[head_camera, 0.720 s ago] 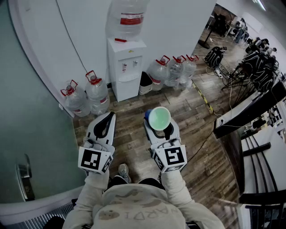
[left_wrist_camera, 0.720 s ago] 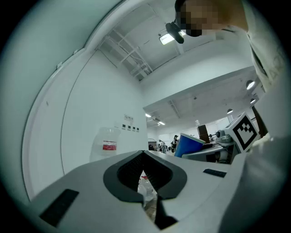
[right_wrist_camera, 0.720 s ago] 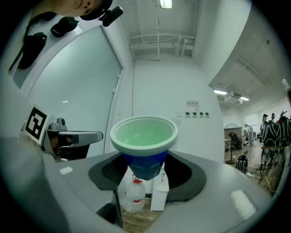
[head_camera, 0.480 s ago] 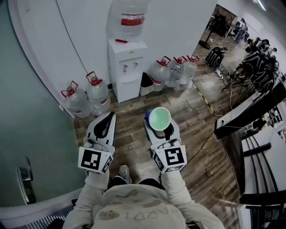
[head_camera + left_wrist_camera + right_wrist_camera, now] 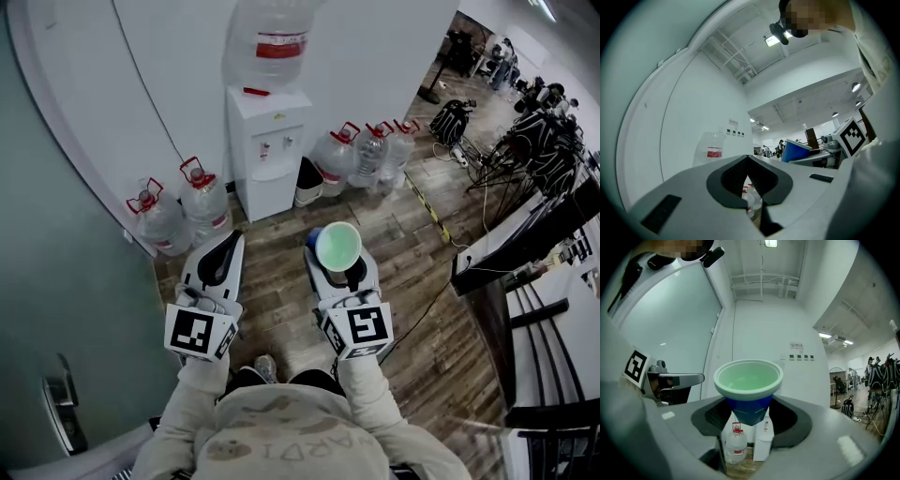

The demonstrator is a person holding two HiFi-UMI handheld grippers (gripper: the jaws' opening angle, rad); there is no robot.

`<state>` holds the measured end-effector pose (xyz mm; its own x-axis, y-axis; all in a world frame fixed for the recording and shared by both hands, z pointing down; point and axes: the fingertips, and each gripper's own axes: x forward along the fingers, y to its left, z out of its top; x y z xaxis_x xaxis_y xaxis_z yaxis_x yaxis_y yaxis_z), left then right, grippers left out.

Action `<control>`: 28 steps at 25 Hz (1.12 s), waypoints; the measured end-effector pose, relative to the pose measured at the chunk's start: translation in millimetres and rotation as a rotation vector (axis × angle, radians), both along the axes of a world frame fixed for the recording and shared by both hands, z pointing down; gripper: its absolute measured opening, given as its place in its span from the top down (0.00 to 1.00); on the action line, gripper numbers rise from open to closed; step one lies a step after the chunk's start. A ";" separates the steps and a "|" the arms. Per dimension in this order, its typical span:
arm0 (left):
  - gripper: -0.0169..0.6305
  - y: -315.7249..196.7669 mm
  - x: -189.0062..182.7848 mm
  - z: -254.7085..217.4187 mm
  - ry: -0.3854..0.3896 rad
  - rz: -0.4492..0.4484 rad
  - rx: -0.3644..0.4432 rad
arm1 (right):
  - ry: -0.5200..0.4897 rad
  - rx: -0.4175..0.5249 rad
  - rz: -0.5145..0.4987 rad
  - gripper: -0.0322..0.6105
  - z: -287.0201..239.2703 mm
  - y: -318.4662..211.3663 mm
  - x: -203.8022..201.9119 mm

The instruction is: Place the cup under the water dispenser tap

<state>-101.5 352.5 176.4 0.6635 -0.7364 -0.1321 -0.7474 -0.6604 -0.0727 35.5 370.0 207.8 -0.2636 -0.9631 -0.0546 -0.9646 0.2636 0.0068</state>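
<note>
Head view: overhead, steeply down. Gripper views: low, level, facing far-off water dispenser (image 5: 267, 141), also in head view.

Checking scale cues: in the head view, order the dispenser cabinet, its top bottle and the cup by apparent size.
1. dispenser cabinet
2. top bottle, cropped by the frame's edge
3. cup, though nearest the camera

Head view: loses top of dispenser bottle (image 5: 274, 37) at upper edge. Taps on water dispenser (image 5: 272, 150) too small to tell apart. Shoe (image 5: 265, 367) half hidden under person's sweater.
Right gripper view: most of water dispenser hidden behind cup (image 5: 748, 380) and jaws. Wall sign (image 5: 797, 346) print unreadable.
Left gripper view: dispenser body behind jaws, floor bottles (image 5: 750, 200) only glimpsed through gap.
</note>
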 end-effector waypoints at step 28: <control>0.97 -199.4 24.0 2.7 0.029 -0.049 0.005 | 0.023 0.010 -0.051 0.54 1.3 -206.8 25.1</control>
<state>-77.4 153.1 179.1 0.6222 -0.7675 -0.1542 -0.7809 -0.6223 -0.0536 60.6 163.2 209.1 -0.3134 -0.9479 -0.0577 -0.9495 0.3120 0.0322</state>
